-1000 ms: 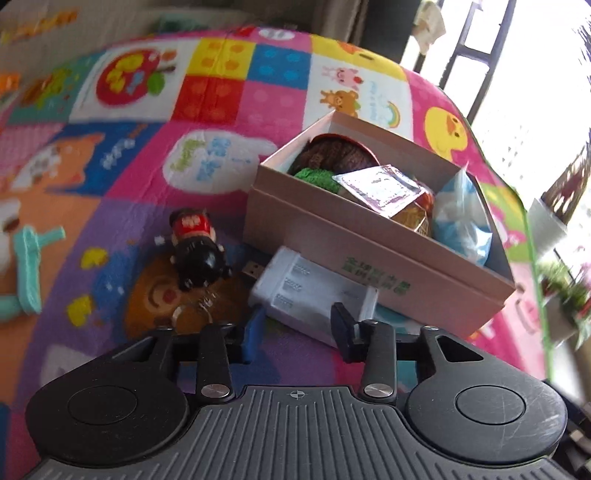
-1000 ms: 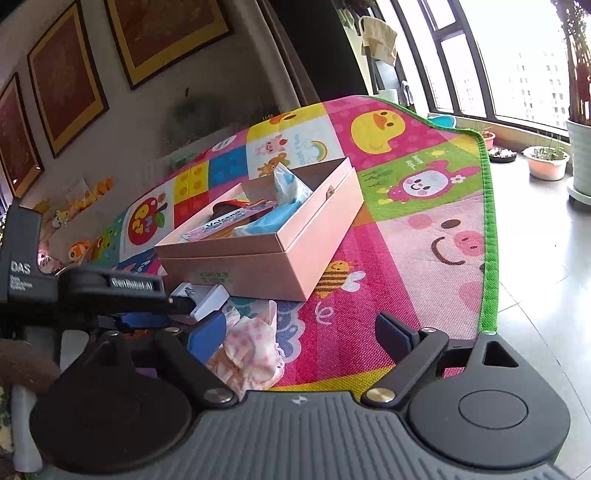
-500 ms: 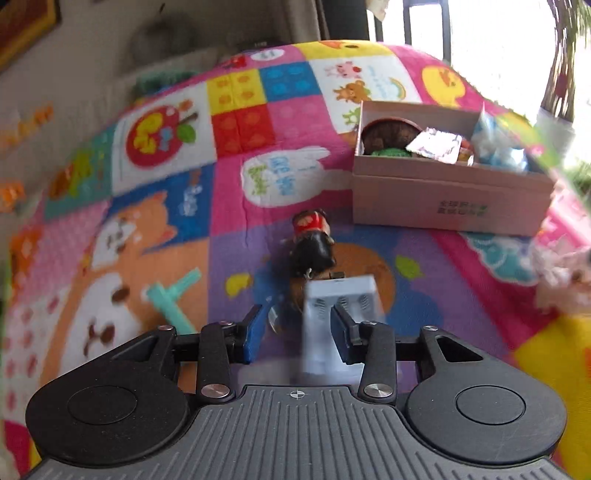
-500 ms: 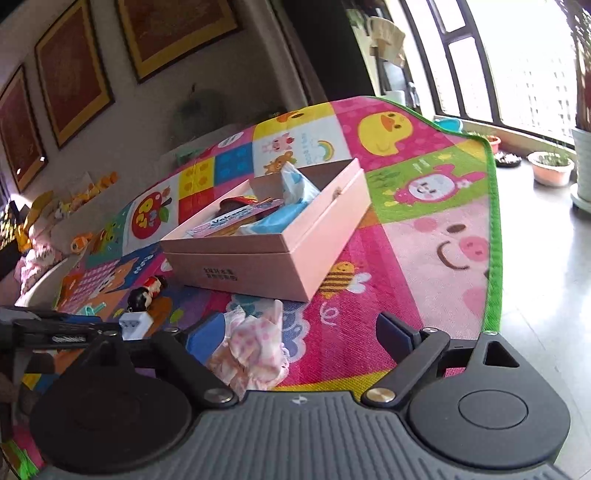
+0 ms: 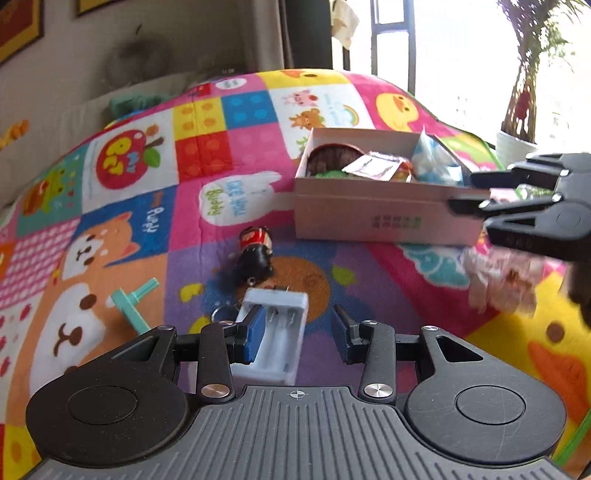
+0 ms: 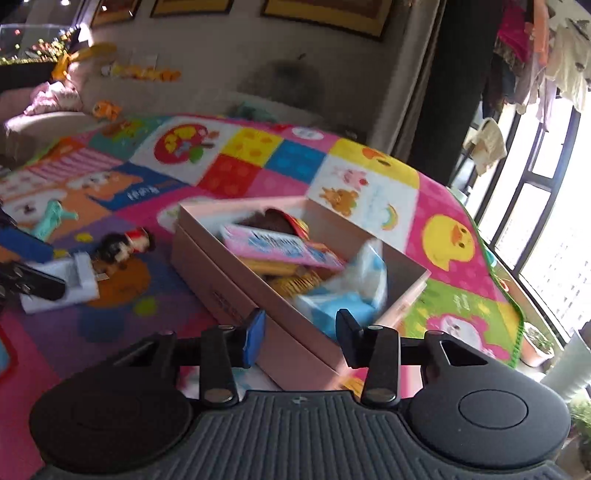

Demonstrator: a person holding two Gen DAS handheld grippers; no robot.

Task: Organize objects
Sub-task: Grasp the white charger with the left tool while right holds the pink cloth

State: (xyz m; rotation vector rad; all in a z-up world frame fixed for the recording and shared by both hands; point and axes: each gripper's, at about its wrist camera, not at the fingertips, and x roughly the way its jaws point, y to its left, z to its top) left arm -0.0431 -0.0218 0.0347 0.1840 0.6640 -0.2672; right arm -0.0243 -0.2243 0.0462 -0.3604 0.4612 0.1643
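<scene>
Beige wall (image 6: 332,74) with gold-framed pictures (image 6: 325,14), patchwork cartoon play mat (image 5: 229,122) on floor, dark-framed windows (image 6: 535,206) glaring daylight, potted plant (image 5: 524,92)

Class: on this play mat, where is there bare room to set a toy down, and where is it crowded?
Bare: the mat left of the pink box, beyond the doll. Crowded: the box itself, and the patch near the doll, battery holder and teal stick.

Bright window glare, fisheye-bent edges, motion blur in right view.
</scene>
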